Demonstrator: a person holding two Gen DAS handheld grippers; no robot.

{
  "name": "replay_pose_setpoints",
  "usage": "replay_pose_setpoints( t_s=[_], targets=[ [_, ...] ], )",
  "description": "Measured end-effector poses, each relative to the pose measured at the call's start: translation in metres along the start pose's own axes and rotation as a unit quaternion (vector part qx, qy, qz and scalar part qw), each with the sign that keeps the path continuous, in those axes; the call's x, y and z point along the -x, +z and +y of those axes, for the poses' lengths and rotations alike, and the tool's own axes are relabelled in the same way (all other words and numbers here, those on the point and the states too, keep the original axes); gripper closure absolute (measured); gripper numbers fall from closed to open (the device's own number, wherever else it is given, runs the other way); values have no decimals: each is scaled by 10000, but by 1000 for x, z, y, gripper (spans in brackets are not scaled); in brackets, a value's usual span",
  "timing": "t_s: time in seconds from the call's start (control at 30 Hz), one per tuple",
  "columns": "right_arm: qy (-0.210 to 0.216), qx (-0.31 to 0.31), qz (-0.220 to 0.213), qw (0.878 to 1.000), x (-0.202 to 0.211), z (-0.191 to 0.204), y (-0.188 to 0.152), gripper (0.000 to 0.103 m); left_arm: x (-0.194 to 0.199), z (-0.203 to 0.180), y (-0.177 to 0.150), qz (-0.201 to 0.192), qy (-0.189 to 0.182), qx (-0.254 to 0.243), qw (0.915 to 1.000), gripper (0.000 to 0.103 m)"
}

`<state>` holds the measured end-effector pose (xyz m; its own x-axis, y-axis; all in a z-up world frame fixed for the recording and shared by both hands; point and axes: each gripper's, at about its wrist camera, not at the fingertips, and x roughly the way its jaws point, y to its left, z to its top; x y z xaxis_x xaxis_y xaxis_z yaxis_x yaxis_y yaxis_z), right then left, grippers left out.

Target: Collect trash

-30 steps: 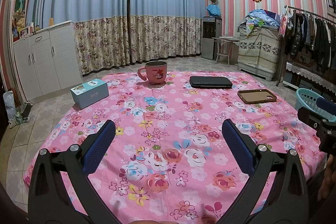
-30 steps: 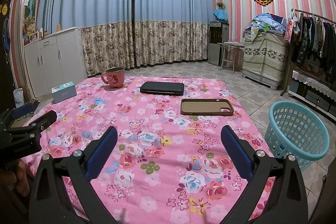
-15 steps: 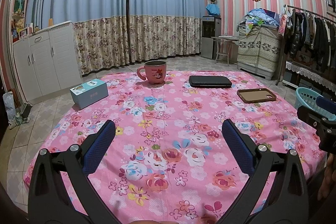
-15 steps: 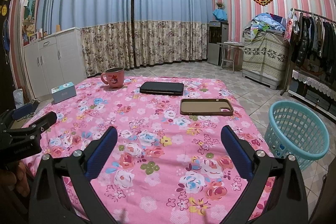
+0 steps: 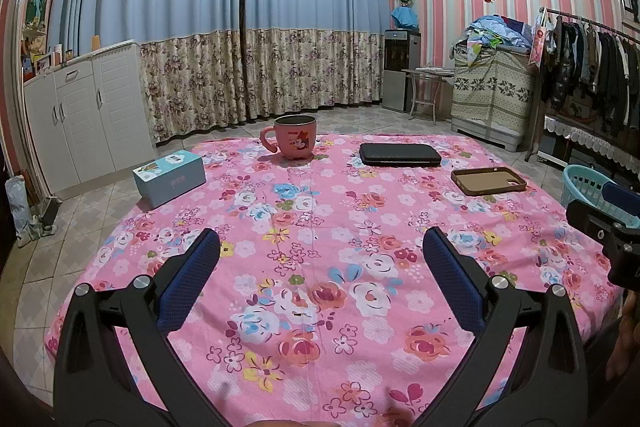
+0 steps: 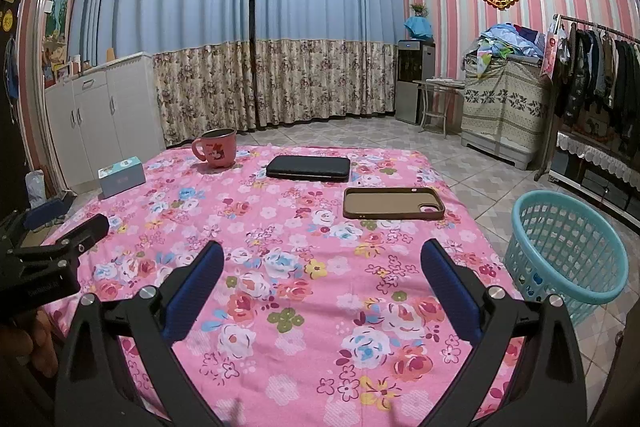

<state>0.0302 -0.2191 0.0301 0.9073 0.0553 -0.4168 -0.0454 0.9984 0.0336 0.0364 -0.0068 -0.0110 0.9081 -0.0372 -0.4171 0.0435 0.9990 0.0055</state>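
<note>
Level above the pink floral tablecloth (image 5: 320,211), the left gripper (image 5: 320,251) and right gripper (image 6: 322,259) hover with fingers spread wide, empty; the turquoise plastic basket (image 6: 564,251) stands on the floor beside the table's right edge.

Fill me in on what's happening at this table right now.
A person holds two grippers over a table with a pink flowered cloth. The left gripper and right gripper are both open and hold nothing. On the cloth sit a pink mug, a small blue box, a black case and a brown phone case. A blue basket stands on the floor to the right. Nothing has been picked up yet.
</note>
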Motion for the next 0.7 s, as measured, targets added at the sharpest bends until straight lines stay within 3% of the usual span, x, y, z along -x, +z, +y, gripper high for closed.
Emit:
replay_pose_setpoints(
  t_s=[0.7],
  targets=[
    [13,-11,3,10000,1,-1,0,6,1,1,1,9,2,-33,10000,5]
  ],
)
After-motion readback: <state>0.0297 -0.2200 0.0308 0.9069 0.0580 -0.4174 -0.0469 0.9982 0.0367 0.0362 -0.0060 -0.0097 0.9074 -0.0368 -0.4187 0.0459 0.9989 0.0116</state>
